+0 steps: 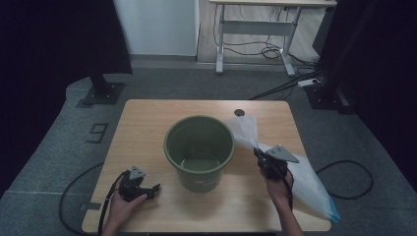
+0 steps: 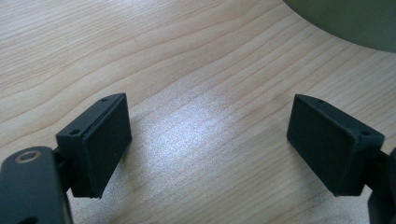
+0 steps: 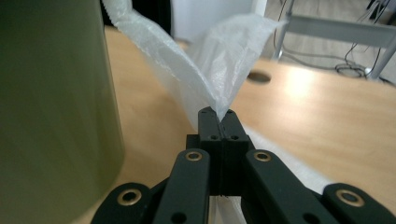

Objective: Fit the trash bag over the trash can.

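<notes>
A big, light brown wooden counter (image 1: 147, 118) carries everything. A round, dark green plastic bucket (image 1: 199, 150) stands upright near the middle of it, open at the top. To the right of the bucket lies a long, thin, see-through white plastic bag (image 1: 310, 187) with a blue strip at its near end. Part of the bag rests flat on the counter, and its far end is lifted up beside the bucket's rim. The right gripper (image 1: 257, 153) is just to the right of the bucket. Its jaws are squeezed tight together and pinch a fold of the bag (image 3: 210, 74), so the thin plastic fans up from their tips. The left gripper (image 1: 156, 188) rests low in front of the bucket, to its left. Its jaws stand wide apart with only bare wood between them.
</notes>
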`<state>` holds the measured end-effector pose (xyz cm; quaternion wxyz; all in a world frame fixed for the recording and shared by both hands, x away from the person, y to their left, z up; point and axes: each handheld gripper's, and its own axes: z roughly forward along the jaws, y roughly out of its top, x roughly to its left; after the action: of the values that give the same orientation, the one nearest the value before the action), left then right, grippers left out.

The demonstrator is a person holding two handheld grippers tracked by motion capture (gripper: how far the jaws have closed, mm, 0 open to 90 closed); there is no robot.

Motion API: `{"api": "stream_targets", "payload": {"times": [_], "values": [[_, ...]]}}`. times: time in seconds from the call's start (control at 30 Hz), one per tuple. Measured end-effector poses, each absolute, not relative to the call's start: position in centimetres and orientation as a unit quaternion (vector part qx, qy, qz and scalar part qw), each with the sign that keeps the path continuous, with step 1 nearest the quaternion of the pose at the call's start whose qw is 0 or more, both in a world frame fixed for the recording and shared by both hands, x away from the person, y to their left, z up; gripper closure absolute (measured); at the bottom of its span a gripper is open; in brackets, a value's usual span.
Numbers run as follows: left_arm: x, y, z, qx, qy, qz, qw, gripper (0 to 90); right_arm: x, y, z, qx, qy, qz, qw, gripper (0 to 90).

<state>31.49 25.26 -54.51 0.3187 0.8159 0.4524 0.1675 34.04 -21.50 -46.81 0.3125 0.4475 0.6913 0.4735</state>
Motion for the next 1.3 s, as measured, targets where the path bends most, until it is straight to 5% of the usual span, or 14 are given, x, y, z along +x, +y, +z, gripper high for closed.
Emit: {"api": "stream_targets", "payload": {"times": [1.3], "values": [[31.5, 25.3, -54.5, 0.816, 0.453, 0.167, 0.318, 13.7, 29.3, -22.9, -33.6, 0.383, 0.550, 0.636, 0.383, 89.0]]}}
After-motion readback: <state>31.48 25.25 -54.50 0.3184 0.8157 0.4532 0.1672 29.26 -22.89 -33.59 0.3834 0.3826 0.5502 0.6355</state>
